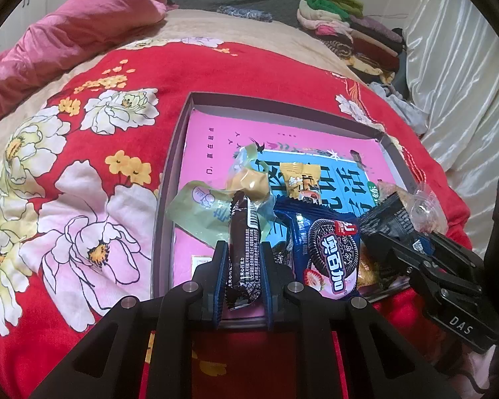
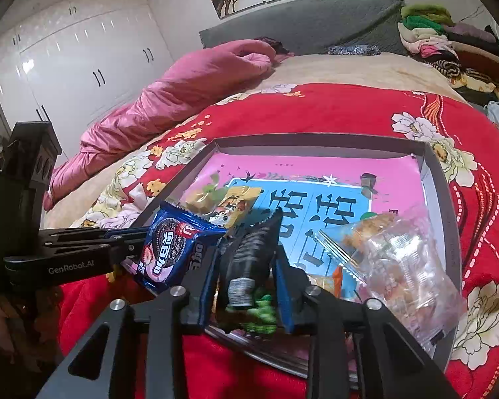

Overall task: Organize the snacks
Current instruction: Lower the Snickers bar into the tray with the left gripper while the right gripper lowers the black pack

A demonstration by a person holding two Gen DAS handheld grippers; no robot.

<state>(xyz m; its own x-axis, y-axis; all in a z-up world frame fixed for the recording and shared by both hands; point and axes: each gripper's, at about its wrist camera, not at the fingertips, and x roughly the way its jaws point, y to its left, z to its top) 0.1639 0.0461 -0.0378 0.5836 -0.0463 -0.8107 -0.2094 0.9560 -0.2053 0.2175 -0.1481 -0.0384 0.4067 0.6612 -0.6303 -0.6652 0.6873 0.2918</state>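
Holding one snack each: left tool is clamped on a brown choc bar, right tool is closed round a black striped packet. Both hang over the near edge of the shallow box on the bed, w/ the Oreo pack btwn them. Judged mid-sort; next move: set each down in its own spot toward the far, bare part of the box.

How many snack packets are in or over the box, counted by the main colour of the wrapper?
Dark brown: 1, the chocolate bar in the left gripper
Black: 1, the black packet in the right gripper
Blue: 1, the Oreo pack
Green: 1, the green pouch
Yellow: 2, the yellow candy and the yellow packet
Clear: 1, the clear bag
Total: 7
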